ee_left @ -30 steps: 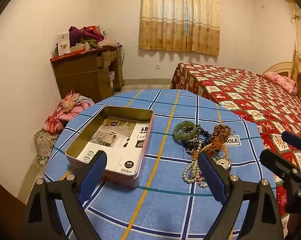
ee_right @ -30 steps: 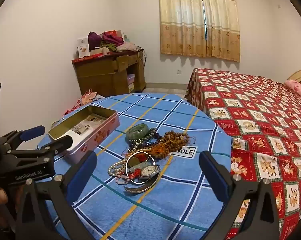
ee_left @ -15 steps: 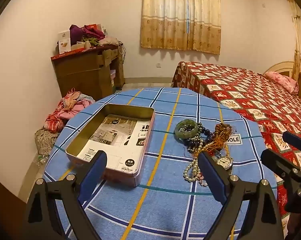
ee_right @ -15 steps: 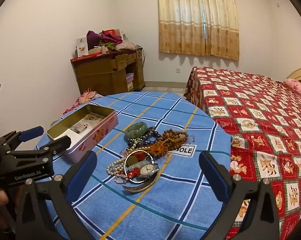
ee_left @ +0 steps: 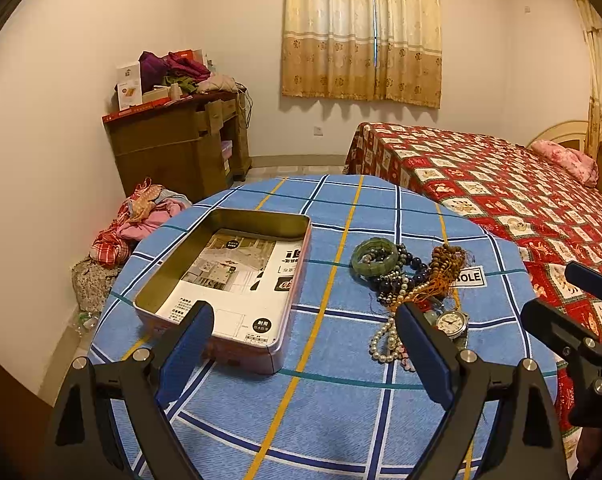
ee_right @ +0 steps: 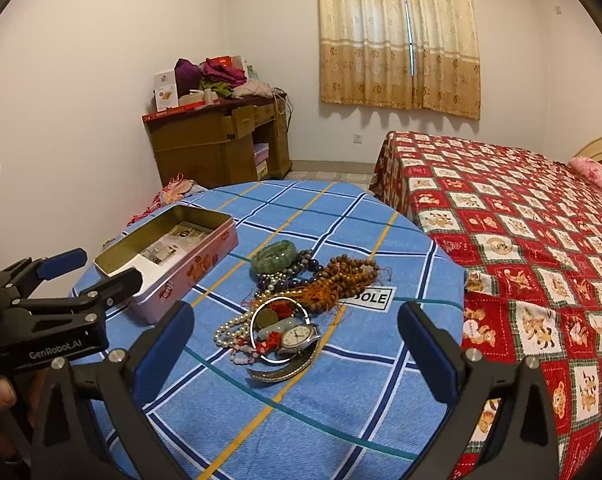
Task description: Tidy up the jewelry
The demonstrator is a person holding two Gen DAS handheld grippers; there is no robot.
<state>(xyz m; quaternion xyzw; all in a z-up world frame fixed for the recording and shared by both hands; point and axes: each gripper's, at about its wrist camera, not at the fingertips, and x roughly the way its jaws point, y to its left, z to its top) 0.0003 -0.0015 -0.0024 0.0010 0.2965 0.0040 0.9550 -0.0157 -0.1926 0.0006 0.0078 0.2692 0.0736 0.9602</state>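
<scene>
A heap of jewelry (ee_left: 409, 284) (ee_right: 301, 296) lies on the round blue checked table (ee_left: 333, 408) (ee_right: 341, 396): a green bangle (ee_right: 272, 255), brown wooden beads (ee_right: 349, 272), a pearl string (ee_right: 231, 326), a wristwatch (ee_right: 297, 336) and a thin silver ring bangle (ee_right: 279, 328). An open pink tin (ee_left: 229, 280) (ee_right: 173, 256) with printed paper inside sits left of the heap. My left gripper (ee_left: 305, 344) is open above the table's near edge, in front of the tin. My right gripper (ee_right: 295, 344) is open, and the watch shows between its fingers, farther off.
A bed (ee_right: 521, 216) with a red patterned cover stands right of the table. A wooden desk (ee_left: 173, 140) piled with clothes and boxes is against the far wall, with a clothes heap (ee_left: 137, 220) on the floor. A curtain (ee_right: 397, 36) hangs behind.
Both views have shifted slightly, and the jewelry and tin sit a touch lower and nearer in them. Both grippers stay open and nothing on the table has moved.
</scene>
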